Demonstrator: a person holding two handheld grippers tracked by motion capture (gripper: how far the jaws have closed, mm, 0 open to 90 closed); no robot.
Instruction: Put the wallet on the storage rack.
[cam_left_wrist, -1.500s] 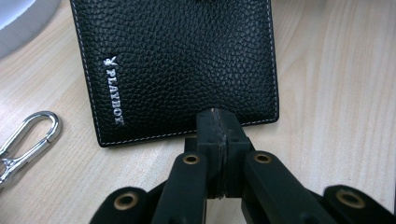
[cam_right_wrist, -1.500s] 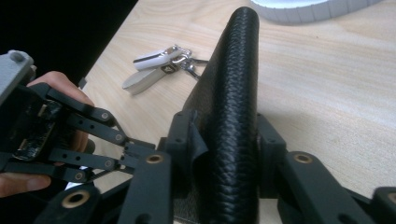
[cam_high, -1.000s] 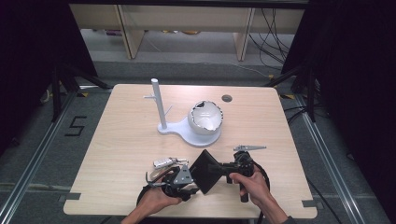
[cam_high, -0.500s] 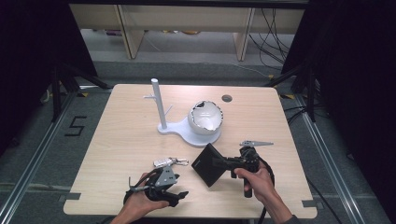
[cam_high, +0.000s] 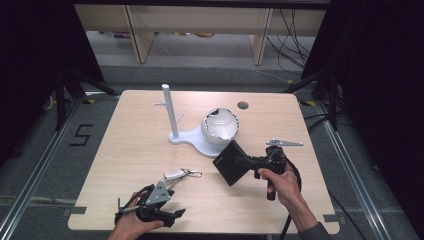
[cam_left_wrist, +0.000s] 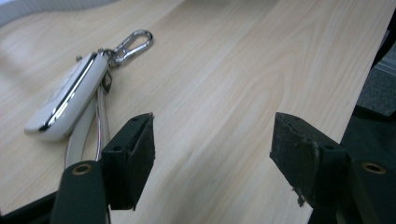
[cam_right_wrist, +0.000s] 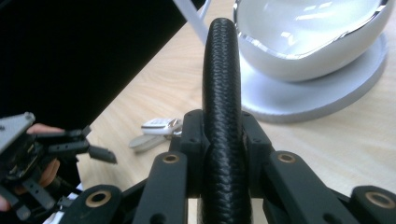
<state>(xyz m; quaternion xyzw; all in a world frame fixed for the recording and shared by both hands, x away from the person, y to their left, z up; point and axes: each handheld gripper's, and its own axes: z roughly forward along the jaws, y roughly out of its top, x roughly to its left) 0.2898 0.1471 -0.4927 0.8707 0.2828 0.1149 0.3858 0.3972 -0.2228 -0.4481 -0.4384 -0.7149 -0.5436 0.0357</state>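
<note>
A flat black pouch (cam_high: 231, 162) hangs tilted above the table, and my right gripper (cam_high: 251, 161) is shut on its edge. In the right gripper view the pouch's textured rim (cam_right_wrist: 222, 84) stands upright between the jaws of the right gripper (cam_right_wrist: 222, 135). A white key fob (cam_high: 174, 174) with a metal clip lies on the table. My left gripper (cam_high: 172, 209) is near the front edge, just below the fob (cam_left_wrist: 65, 100). Its jaws have just been opening, and the left gripper (cam_left_wrist: 212, 126) now stands open with nothing between them.
A white stand (cam_high: 192, 140) with a tall post (cam_high: 170, 112) carries a white bowl (cam_high: 219, 125) with a shiny rim, just behind the pouch. A small round hole (cam_high: 243, 105) marks the far side of the wooden table (cam_high: 135, 145). Dark floor surrounds the table.
My left gripper has drawn away from the pouch, to the left and toward the front edge, with its jaws wider. My right gripper has carried the pouch up and to the right. The fob stayed put.
</note>
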